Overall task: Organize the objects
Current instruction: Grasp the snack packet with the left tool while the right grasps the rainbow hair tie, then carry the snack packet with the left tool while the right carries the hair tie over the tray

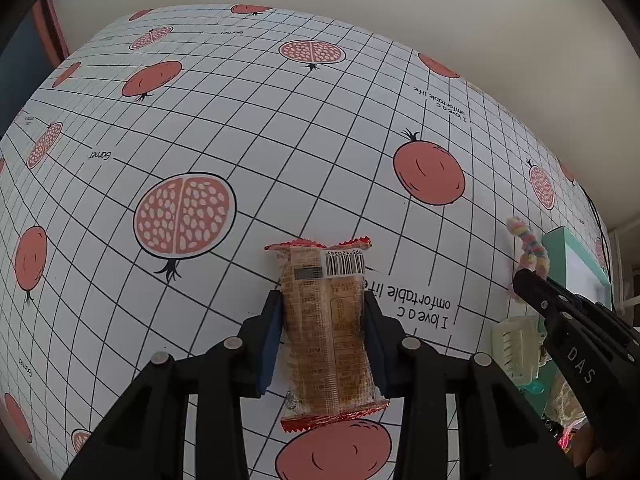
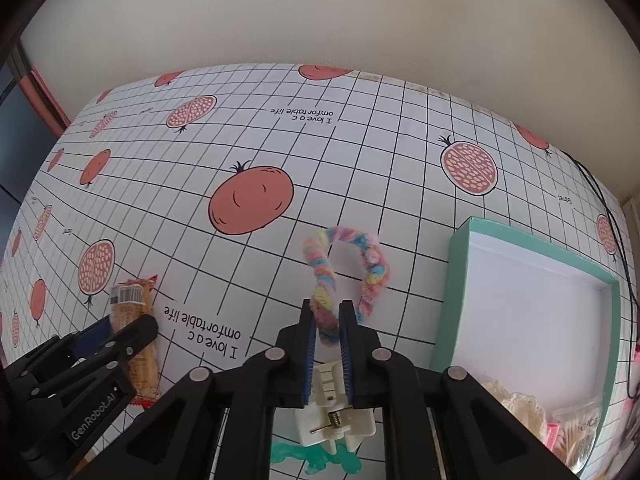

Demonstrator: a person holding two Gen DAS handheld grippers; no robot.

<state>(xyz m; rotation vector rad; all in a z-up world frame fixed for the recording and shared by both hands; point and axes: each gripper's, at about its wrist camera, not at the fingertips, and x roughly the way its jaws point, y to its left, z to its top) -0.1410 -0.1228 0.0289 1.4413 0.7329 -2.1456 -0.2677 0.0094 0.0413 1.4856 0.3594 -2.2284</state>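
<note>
Home tabletop: pomegranate-print grid tablecloth (image 2: 360, 152), plain wall (image 2: 320, 20) behind

Right claw (image 2: 325, 322) fingers cover the lower end of the fuzzy loop (image 2: 346, 270) and part of the white hair clip (image 2: 332, 404). Teal box (image 2: 460, 280): near corner cut off by frame edge, contents blurred. Snack packet (image 2: 134, 332) partly hidden behind left claw (image 2: 120, 336)
</note>
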